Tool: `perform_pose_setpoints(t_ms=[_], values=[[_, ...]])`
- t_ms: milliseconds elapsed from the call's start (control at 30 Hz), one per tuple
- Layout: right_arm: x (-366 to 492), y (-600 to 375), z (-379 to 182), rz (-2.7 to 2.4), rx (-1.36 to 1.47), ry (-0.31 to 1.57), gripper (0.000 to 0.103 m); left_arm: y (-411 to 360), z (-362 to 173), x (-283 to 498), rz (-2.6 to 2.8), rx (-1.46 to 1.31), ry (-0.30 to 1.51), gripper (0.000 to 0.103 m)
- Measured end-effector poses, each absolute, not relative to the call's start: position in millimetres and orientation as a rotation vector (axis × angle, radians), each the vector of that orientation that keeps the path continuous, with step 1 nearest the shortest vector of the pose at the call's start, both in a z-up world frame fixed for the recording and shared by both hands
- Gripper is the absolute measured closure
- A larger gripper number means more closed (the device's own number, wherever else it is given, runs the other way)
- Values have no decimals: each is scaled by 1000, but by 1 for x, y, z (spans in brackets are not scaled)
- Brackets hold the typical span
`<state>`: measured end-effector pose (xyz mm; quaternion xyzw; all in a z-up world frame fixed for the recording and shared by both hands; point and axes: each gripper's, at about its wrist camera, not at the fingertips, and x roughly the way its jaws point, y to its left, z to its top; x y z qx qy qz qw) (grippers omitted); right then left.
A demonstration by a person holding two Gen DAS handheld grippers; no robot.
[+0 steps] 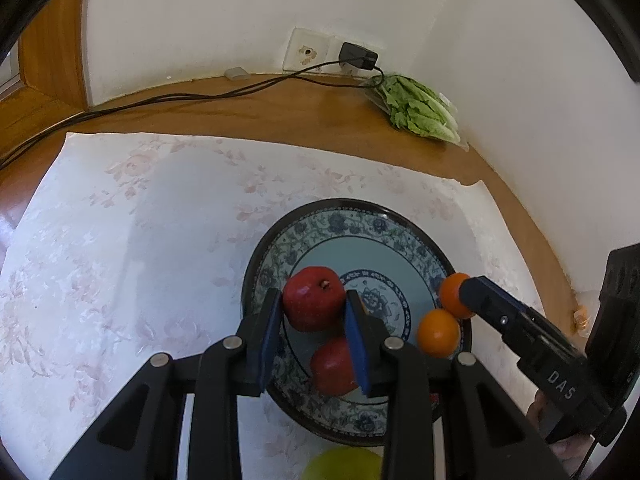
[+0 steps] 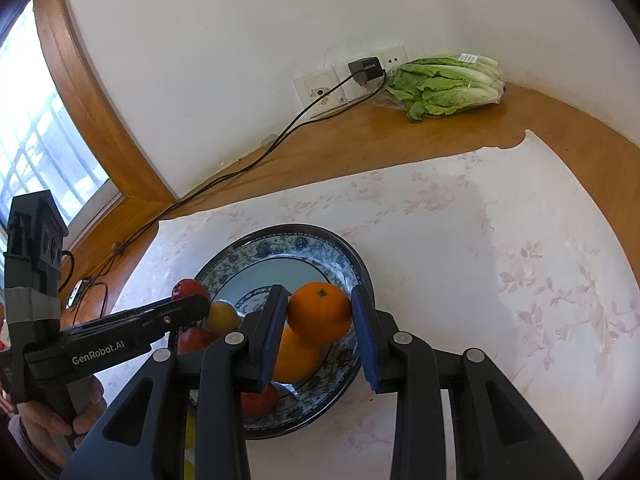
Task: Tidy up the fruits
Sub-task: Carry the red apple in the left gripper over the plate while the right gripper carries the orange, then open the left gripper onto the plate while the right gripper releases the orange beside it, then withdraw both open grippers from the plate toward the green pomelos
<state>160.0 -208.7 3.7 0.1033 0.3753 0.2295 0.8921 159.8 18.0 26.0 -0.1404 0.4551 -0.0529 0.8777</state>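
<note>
Wooden surface [image 1: 280, 108] in a white-walled corner, covered by a floral cloth [image 1: 140, 220]; bagged lettuce [image 1: 420, 110] near the wall. Left gripper [image 1: 312, 322] clamps a red apple [image 1: 314, 298] above the patterned plate [image 1: 340, 224]. Right gripper [image 2: 320, 322] clamps an orange [image 2: 319, 312] over the plate.

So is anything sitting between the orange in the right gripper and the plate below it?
Yes. A second orange lies on the plate right under the held orange. The bare centre beyond it is free. The right gripper grips from the sides.
</note>
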Motion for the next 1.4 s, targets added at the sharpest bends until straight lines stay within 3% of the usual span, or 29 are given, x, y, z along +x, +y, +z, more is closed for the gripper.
perform_pose_setpoints(t_ms=[733,800,933,1167,1400], values=[[161,-212,2,488,229,780,68,19,26,163,-96,-274,937,70],[160,-211,3,497,228,781,67,18,26,163,-95,-263,938,63],[158,-210,5,505,218,767,56,17,28,160,-95,-251,938,60],[153,-210,10,520,225,768,54,13,36,150,-93,-221,926,51],[143,-211,15,529,226,778,54,11,43,138,-88,-204,933,49]])
